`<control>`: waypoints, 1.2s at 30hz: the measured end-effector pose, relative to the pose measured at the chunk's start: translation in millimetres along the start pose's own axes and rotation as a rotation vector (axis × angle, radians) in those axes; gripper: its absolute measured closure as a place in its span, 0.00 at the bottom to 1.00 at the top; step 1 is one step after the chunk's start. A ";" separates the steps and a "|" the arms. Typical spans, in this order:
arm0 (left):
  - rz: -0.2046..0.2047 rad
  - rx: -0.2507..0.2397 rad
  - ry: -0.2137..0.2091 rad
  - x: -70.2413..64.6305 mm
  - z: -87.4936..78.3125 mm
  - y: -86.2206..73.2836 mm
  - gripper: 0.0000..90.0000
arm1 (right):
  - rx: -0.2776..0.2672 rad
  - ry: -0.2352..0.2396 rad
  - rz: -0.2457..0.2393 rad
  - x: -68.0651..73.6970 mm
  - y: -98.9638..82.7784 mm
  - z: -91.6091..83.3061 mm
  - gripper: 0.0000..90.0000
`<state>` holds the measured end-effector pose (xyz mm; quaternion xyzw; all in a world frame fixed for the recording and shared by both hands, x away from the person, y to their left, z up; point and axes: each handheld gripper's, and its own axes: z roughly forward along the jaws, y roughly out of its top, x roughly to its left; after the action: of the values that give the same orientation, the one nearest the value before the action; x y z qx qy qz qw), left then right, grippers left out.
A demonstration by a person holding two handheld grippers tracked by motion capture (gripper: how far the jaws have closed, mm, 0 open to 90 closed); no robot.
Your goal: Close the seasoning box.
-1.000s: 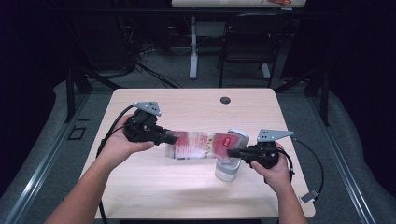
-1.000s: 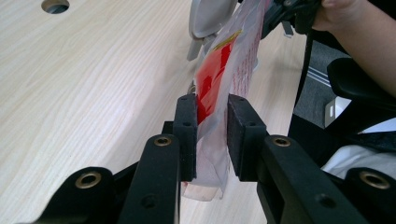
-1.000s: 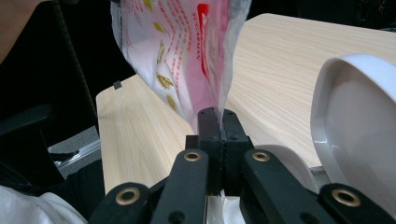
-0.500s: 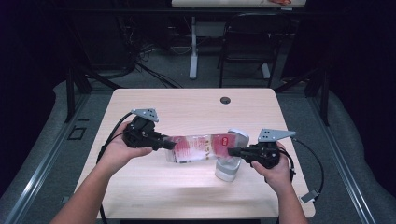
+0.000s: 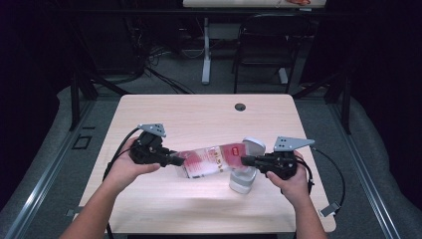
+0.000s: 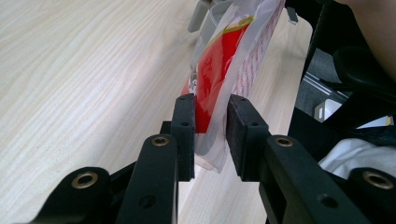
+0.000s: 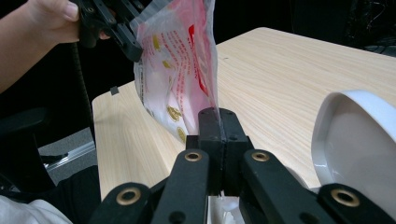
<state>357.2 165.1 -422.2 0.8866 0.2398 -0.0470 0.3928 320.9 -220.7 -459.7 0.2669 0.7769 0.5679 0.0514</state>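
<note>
A clear plastic bag [image 5: 211,159] with red and white printing hangs in the air above the middle of the pale wooden tabletop [image 5: 199,117], stretched between the two grippers. In the high view it runs roughly level from left to right, its right end a little higher than its left.

The left gripper [image 5: 171,160] holds the bag's left end. In the left gripper view its two black pads [image 6: 186,135] stand on either side of the bag's edge with the plastic pinched between them, the red print [image 6: 215,70] rising beyond the jaws. The person's left hand [image 5: 127,167] wraps around the gripper's body, and a black cable [image 5: 117,154] loops off its back end.

The right gripper [image 5: 246,160] holds the bag's right end. In the right gripper view its jaws are pressed tight together on a thin edge of the plastic [image 7: 177,79], and the bag fans out above them toward the other gripper [image 7: 109,25] farther off. The right hand [image 5: 291,179] grips it from below.

A white container [image 5: 245,174] stands on the tabletop just beneath the right gripper and the bag's right end; its rounded white rim [image 7: 355,135] shows at the right of the right gripper view. A small dark round hole [image 5: 240,107] sits near the far edge of the tabletop.
</note>
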 end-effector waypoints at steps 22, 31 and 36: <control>-0.005 -0.035 -0.007 8.5 15.6 -28.9 0.81 | 0.061 0.006 -0.042 5.0 17.2 6.3 1.00; 0.001 -0.065 0.008 8.7 17.7 -43.1 0.80 | 0.105 0.009 -0.072 12.5 28.8 11.7 1.00; 0.000 -0.080 0.010 9.9 17.0 -50.4 0.80 | 0.129 0.009 -0.078 15.7 32.2 15.6 1.00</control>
<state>344.4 185.7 -470.6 0.8703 0.2435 -0.0329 0.4268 325.0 -193.1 -432.3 0.2366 0.8218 0.5156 0.0525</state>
